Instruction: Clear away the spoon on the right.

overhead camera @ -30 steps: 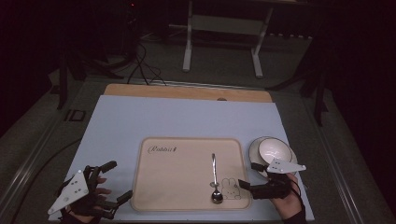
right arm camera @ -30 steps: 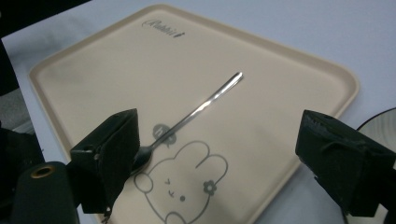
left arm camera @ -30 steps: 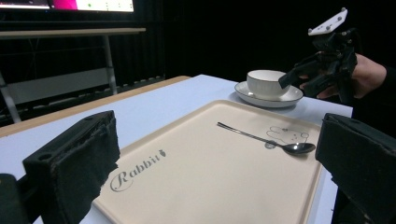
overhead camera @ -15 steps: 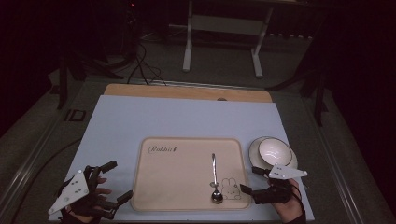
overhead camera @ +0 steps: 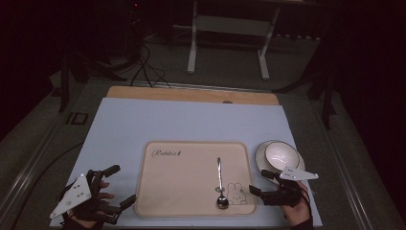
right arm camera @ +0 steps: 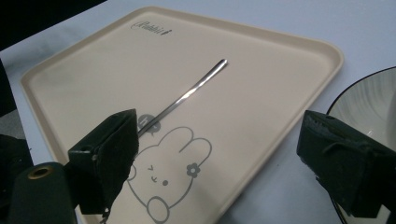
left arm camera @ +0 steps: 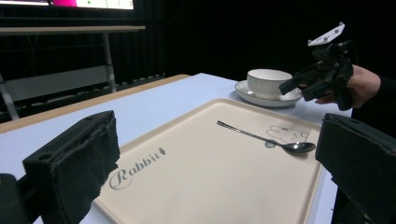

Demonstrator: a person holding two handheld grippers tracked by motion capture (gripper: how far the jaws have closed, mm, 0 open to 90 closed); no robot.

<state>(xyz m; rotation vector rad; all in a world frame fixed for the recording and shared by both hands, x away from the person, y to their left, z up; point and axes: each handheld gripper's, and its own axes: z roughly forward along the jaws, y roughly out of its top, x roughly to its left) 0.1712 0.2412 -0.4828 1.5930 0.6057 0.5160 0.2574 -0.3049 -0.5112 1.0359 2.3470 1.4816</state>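
A: Tray [overhead camera: 191,158], cream, rectangular, rounded corners and a low raised rim, on the pale blue tabletop [overhead camera: 191,120]. "Rabbit" script printed at its far-left corner, line-drawn rabbit [overhead camera: 235,193] at its near-right.

B: Contents?

A: One metal spoon [overhead camera: 220,184], thin and shiny. It lies flat on the right half of the tray, bowl toward the near edge just left of the rabbit, handle pointing far.

B: Other vessels?

A: White cup [overhead camera: 281,156], glossy, standing on a round white saucer [overhead camera: 261,160] with a dark rim line, on the tabletop just right of the tray. Cannot tell whether anything is in the cup.

B: Left tongs?

A: Left tongs [overhead camera: 117,187] near the tabletop's near-left corner, left of the tray, jaws spread wide and holding nothing. The pads look like rough black foam in the left gripper view.

B: Right tongs?

A: Right tongs [overhead camera: 258,184] at the tray's near-right corner, just near of the saucer, jaws spread apart, nothing between them. In the right gripper view one jaw stands over the spoon's bowl end, the other over the saucer rim.
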